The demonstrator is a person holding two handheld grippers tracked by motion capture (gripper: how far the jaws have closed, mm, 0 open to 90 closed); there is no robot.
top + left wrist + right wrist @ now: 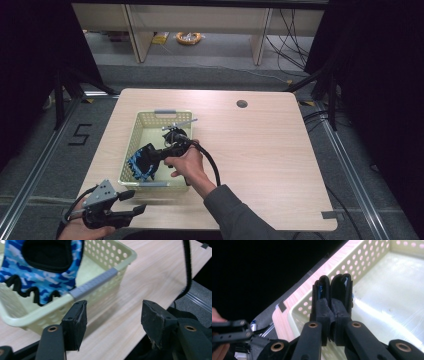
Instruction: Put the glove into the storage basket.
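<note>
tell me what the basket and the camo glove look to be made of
Basket: pale yellow moulded plastic, likely, given its smooth sheen and punched round holes, with grey strips on the rims. Glove: soft fabric, blue camouflage print with black trim and a black padded patch; matte, stitched-looking edges.

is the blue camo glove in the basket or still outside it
In, but not let go: the glove hangs inside the basket, pinched in the shut right tool; whether it touches the floor is unclear.

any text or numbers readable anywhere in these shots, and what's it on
"5": a black numeral marked on the grey floor left of the table, seen in the high view.
No readable words or labels on the basket, the blue camouflage glove or the grippers; the grey strips on the basket rim carry no print.
</note>
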